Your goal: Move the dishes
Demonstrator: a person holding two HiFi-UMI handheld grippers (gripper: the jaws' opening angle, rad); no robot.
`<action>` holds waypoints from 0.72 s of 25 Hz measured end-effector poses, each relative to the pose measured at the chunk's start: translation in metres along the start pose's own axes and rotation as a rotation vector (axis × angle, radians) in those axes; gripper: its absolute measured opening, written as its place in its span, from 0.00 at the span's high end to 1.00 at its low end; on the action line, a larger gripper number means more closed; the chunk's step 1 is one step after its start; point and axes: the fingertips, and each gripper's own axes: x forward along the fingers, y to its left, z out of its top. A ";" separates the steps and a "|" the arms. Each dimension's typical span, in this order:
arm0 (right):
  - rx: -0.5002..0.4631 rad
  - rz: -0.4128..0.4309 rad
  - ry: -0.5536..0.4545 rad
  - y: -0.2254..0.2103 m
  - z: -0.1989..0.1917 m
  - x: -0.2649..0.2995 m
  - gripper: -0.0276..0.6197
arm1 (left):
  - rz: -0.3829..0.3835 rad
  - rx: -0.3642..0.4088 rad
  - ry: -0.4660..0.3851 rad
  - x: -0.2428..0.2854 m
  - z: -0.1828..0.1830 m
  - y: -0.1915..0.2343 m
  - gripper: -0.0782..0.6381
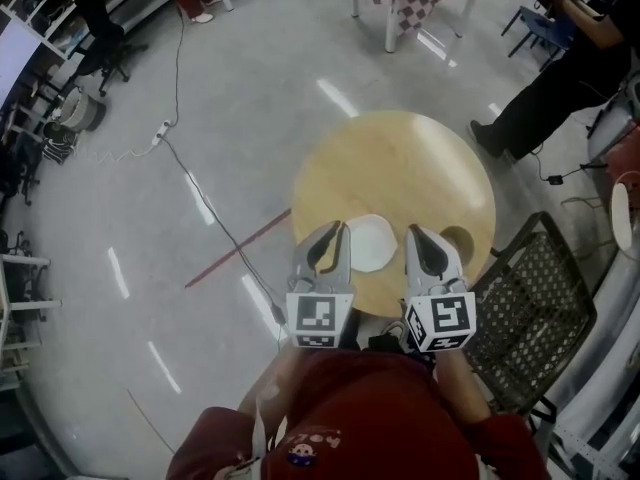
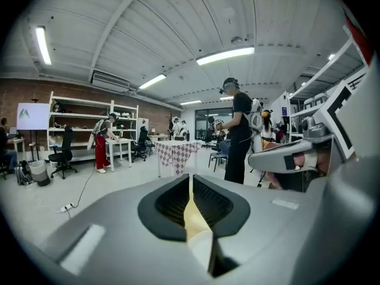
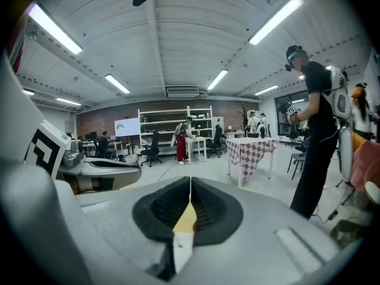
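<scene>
Plate (image 1: 372, 243), white, near table (image 1: 400, 158) edge between left gripper (image 1: 335, 233) and right gripper (image 1: 418, 236), both pinched closed, empty; a closed-jaw nudge could slide it off.

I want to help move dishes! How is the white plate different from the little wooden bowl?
The white plate is pale and wider; the wooden bowl is smaller, tan like the table. The plate lies between the left hand-held gripper and right hand-held gripper; the bowl sits right of both. Both are round and unheld.
</scene>
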 end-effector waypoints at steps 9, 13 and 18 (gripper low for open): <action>0.047 -0.007 0.169 -0.009 -0.066 0.021 0.87 | -0.038 -0.055 0.172 0.020 -0.065 -0.002 0.75; 0.086 0.013 0.277 -0.005 -0.098 0.035 0.78 | -0.076 -0.075 0.267 0.025 -0.096 -0.002 0.67; 0.119 -0.005 0.371 -0.005 -0.130 0.047 0.72 | -0.107 -0.083 0.363 0.031 -0.129 0.000 0.62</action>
